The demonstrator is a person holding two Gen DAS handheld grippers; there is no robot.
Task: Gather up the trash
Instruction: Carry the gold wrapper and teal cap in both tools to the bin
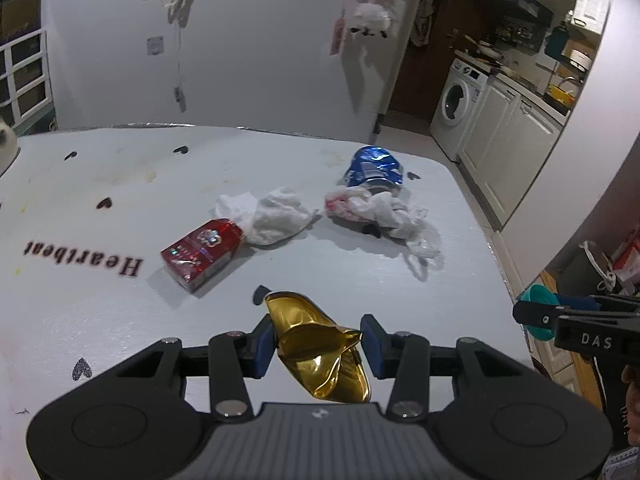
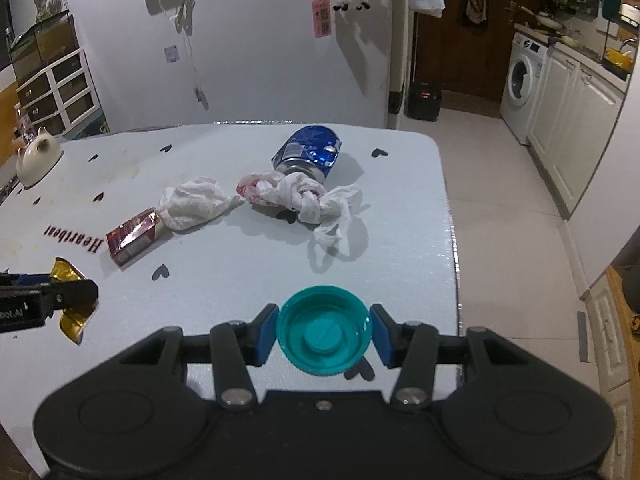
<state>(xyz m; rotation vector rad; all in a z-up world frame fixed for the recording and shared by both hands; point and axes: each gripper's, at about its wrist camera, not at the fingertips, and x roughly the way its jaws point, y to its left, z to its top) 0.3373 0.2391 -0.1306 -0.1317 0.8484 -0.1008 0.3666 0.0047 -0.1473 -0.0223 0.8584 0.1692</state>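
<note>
My left gripper (image 1: 319, 342) is shut on a crumpled gold foil wrapper (image 1: 320, 348), held above the near part of the table; the wrapper also shows in the right wrist view (image 2: 68, 276). My right gripper (image 2: 324, 334) is shut on a teal plastic lid (image 2: 324, 336), open side up, near the table's right front. On the table lie a red packet (image 1: 202, 250), a white tissue (image 1: 272, 216), a knotted white plastic bag (image 1: 376, 212) and a crushed blue can (image 1: 374, 170). They also show in the right wrist view: packet (image 2: 132, 236), tissue (image 2: 192, 202), bag (image 2: 304, 198), can (image 2: 308, 152).
The pale table (image 1: 100, 320) has heart marks and the word "Heartbeat". A white cat-shaped pot (image 2: 36, 158) stands at its far left. To the right, past the table edge, are floor, white cabinets (image 2: 576, 112) and a washing machine (image 2: 520, 80).
</note>
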